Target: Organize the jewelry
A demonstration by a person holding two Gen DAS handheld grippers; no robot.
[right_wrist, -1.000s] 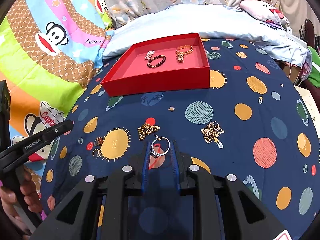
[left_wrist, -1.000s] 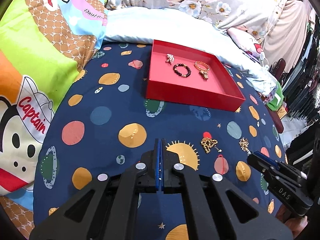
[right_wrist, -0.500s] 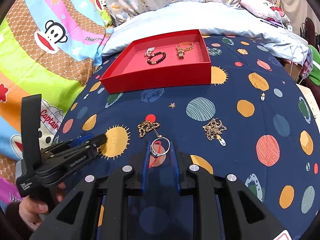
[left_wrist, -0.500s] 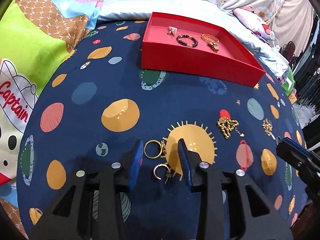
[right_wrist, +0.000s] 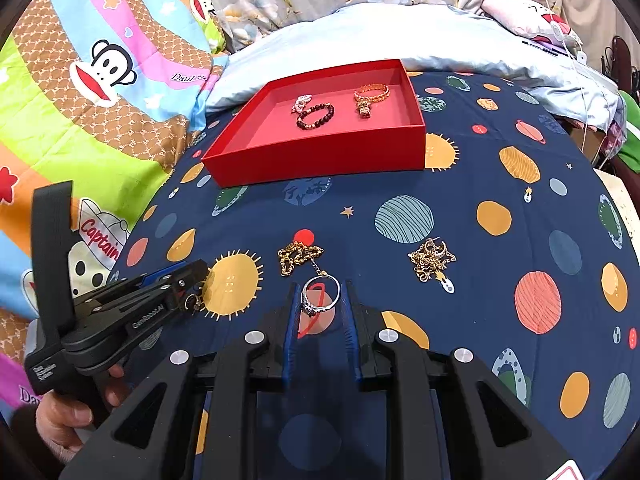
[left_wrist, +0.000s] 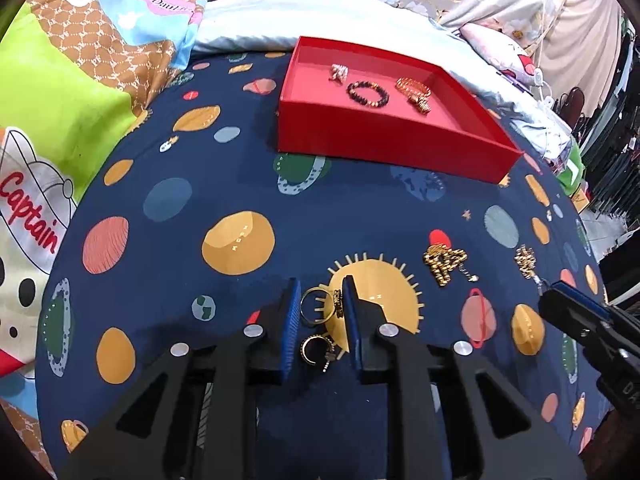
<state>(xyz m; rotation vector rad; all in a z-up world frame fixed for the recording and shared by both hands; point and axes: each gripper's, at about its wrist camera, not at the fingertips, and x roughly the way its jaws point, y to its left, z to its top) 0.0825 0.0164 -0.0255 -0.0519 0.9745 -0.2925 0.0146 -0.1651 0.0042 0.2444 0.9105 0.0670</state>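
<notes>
A red tray [left_wrist: 384,144] at the back holds a pale charm [left_wrist: 338,72], a dark bead bracelet [left_wrist: 368,94] and a gold bracelet [left_wrist: 414,90]; it also shows in the right wrist view [right_wrist: 320,164]. My left gripper [left_wrist: 320,300] is open low over the bedspread, its jaws on either side of a gold ring [left_wrist: 314,306] and a dark gold piece [left_wrist: 339,303]; a second ring [left_wrist: 316,350] lies just behind. My right gripper [right_wrist: 320,300] is shut on a silver ring [right_wrist: 320,294] with a stone and holds it above the bedspread.
Two gold chains lie on the navy planet-print bedspread [right_wrist: 298,258] [right_wrist: 432,260], also seen in the left wrist view [left_wrist: 444,262] [left_wrist: 526,260]. Colourful monkey-print bedding [right_wrist: 80,100] lies left, a pale blue pillow [right_wrist: 400,36] behind the tray.
My left gripper opened and dropped down over the gold rings, its jaws now closer around them. My right gripper stays still with the silver ring.
</notes>
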